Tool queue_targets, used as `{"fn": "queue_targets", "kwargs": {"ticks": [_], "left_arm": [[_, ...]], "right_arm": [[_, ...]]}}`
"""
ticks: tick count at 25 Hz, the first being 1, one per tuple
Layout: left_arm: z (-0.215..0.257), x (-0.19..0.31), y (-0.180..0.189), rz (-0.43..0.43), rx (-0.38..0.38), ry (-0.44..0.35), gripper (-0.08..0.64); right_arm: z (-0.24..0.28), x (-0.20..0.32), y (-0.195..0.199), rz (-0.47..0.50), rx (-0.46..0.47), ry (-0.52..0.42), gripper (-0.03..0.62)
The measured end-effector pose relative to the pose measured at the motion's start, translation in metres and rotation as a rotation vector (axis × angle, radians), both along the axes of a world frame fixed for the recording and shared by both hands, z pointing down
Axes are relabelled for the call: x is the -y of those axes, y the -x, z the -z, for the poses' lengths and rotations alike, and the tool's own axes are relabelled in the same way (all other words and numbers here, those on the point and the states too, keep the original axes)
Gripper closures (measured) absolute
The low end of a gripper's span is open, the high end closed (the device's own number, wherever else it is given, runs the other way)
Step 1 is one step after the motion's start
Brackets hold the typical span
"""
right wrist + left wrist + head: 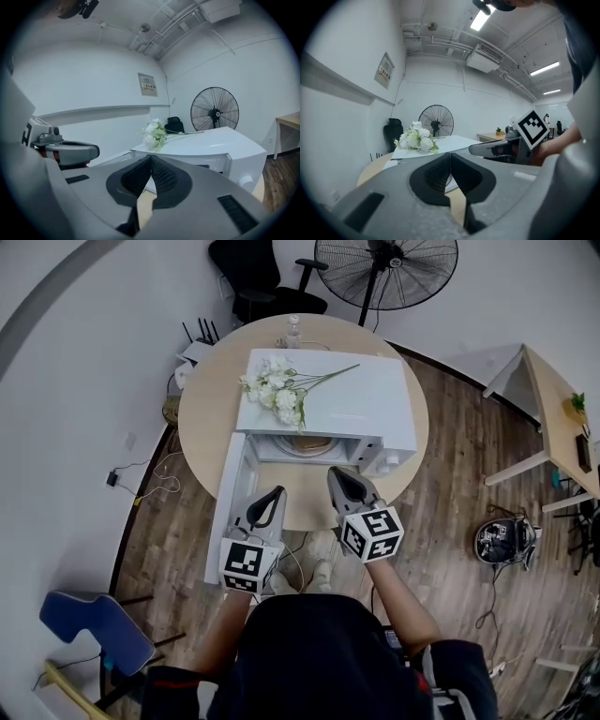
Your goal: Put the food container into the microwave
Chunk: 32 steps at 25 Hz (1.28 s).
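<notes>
We hold both tools level in front of the microwave (375, 409), over the near edge of the round bench (202, 418). The left hand-held gripper (276, 491) has its jaws pressed together with nothing between them, as its own view shows (450, 155). The right hand-held gripper (336, 472) is likewise closed and empty (151, 158). The two sit side by side, a little apart.

The microwave fills the middle of the bench and reaches towards its right edge. Its door (228, 498) stands open, swung out to the left past the bench's near edge. Inside the open cavity we see a round tan thing (302, 445) lying flat, which looks like the food container, though we cannot rule out a turntable. White flowers (279, 390) lie across the microwave's top at its left side. A small bottle (292, 331) stands at the bench's far edge.
</notes>
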State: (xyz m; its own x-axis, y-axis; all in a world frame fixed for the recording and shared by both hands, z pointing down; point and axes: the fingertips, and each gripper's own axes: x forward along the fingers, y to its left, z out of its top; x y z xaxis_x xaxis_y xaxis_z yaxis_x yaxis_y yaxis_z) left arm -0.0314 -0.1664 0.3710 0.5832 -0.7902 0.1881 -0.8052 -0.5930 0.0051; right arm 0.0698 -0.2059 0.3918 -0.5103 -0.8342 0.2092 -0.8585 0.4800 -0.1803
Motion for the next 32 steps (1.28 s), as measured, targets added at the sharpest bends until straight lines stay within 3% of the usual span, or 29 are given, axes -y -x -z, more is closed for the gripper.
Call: {"fn": "queue_targets", "kwargs": {"ticks": [11, 22, 32], "left_arm": [[0.052, 0.000, 0.017, 0.051, -0.012, -0.111, 0.542], [0.101, 0.007, 0.026, 0.048, 0.007, -0.236, 0.543], [0.121, 0.006, 0.023, 0.027, 0.007, -0.283, 0.541]], "right_arm": [[0.077, -0.017, 0.000, 0.022, 0.021, -0.151, 0.581], [0.137, -0.018, -0.005, 0.023, 0.047, -0.273, 0.581], [0.152, -0.019, -0.003, 0.015, 0.069, -0.299, 0.581]]}}
